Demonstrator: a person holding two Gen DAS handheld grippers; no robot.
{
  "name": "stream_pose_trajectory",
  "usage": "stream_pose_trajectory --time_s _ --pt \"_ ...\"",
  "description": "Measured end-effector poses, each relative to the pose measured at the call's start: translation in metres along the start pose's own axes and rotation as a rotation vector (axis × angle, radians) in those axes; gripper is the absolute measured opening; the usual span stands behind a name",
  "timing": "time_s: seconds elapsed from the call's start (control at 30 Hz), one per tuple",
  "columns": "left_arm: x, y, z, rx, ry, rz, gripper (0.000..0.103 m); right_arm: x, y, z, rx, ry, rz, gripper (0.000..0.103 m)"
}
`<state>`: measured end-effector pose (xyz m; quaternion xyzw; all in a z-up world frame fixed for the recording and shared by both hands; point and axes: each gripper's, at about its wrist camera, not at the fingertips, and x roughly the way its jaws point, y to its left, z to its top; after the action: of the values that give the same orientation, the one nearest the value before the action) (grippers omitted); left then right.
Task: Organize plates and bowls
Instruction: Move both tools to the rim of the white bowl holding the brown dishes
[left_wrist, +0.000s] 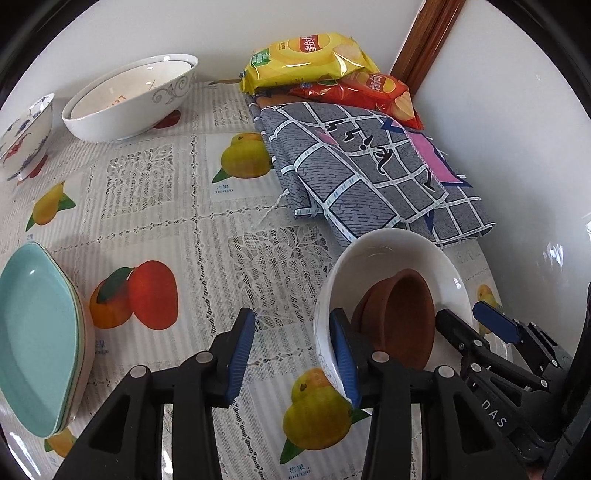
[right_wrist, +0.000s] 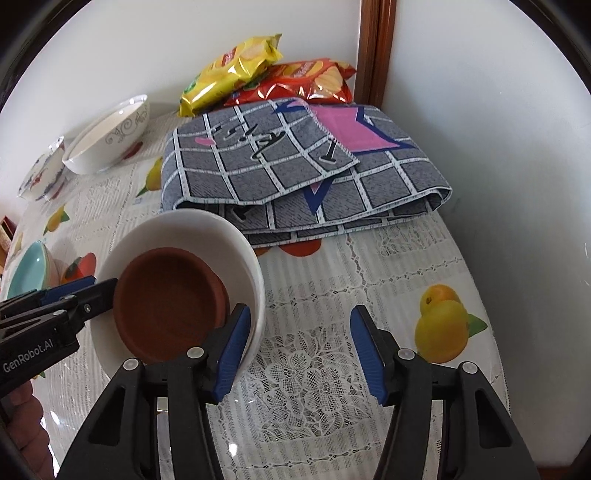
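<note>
A white bowl (left_wrist: 399, 254) holds brown clay bowls (left_wrist: 402, 314) nested inside it; it also shows in the right wrist view (right_wrist: 207, 225) with the clay bowls (right_wrist: 166, 295). My left gripper (left_wrist: 291, 358) is open, its right finger against the white bowl's near rim. My right gripper (right_wrist: 299, 350) is open, its left finger beside the bowl's right rim. A stack of teal plates (left_wrist: 37, 339) lies at the left. A large white bowl (left_wrist: 136, 96) and a flowered bowl (left_wrist: 26, 133) stand at the back left.
A folded grey checked cloth (left_wrist: 369, 170) lies behind the white bowl, with yellow (left_wrist: 306, 55) and red (left_wrist: 373, 92) chip bags beyond it. White walls and a wooden frame (right_wrist: 376, 48) bound the table at the back and right. The tablecloth (right_wrist: 332, 369) has fruit prints.
</note>
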<state>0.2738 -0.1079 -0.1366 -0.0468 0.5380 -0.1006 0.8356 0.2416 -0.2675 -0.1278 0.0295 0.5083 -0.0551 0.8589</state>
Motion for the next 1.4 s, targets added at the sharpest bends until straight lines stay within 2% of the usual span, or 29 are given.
stream_pose_trajectory --time_s 0.17,0.5,0.87,0.97,1.27,1.33,1.4 --pt "0.006 -0.002 0.002 0.024 0.008 0.034 0.047 0.007 0.002 0.001 -0.011 0.015 -0.005 0.054" --pt "0.018 -0.001 0.002 0.024 0.027 0.02 0.05 0.015 0.0 0.002 0.014 0.036 0.015 0.054" --pt "0.022 0.002 0.001 0.012 0.02 0.0 0.05 0.018 -0.008 0.001 0.055 0.036 0.068 0.056" --pt "0.021 0.001 -0.001 0.013 0.01 -0.017 0.042 0.016 -0.005 -0.001 0.053 0.016 0.071 0.056" --pt "0.018 -0.012 -0.003 0.038 -0.003 -0.073 0.014 0.012 -0.001 -0.007 0.088 -0.025 0.139 0.031" --pt "0.018 -0.016 -0.003 0.045 -0.006 -0.064 0.013 0.01 0.003 -0.008 0.081 -0.039 0.145 0.017" --pt "0.018 -0.019 -0.003 0.047 -0.011 -0.05 0.012 0.009 0.007 -0.009 0.075 -0.047 0.134 0.014"
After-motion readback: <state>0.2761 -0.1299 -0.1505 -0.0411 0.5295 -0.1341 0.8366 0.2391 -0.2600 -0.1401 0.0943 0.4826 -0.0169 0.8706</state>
